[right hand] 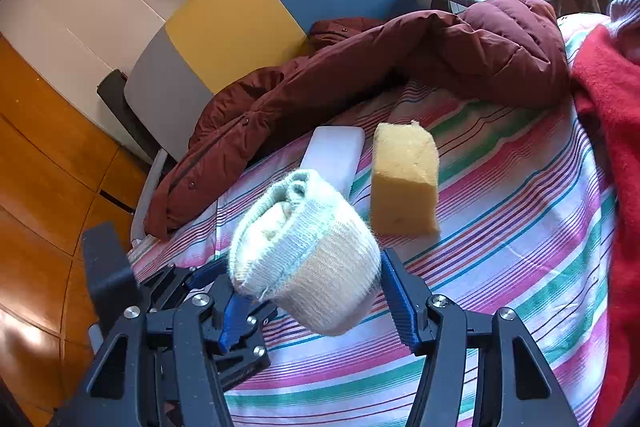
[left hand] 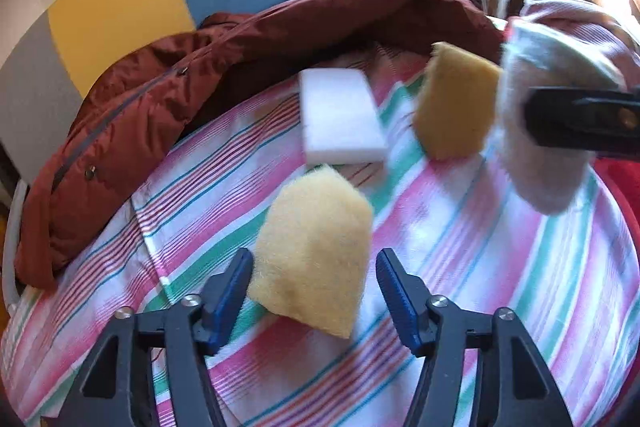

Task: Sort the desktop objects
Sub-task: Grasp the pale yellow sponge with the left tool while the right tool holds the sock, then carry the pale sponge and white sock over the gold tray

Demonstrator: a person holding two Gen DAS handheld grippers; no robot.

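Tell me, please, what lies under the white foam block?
The white foam block lies flat on the striped sheet. Only this sheet shows around it; whatever is directly beneath the block is covered.

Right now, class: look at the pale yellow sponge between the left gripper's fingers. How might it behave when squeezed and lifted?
The pale yellow sponge looks porous and fuzzy, so probably light and compressible. Its rough surface should resist slipping. Standing tilted on the soft striped sheet, it may topple if nudged.

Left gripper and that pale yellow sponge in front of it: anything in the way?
Nothing visible. The pale yellow sponge already sits between the left gripper's open jaws on the striped sheet.
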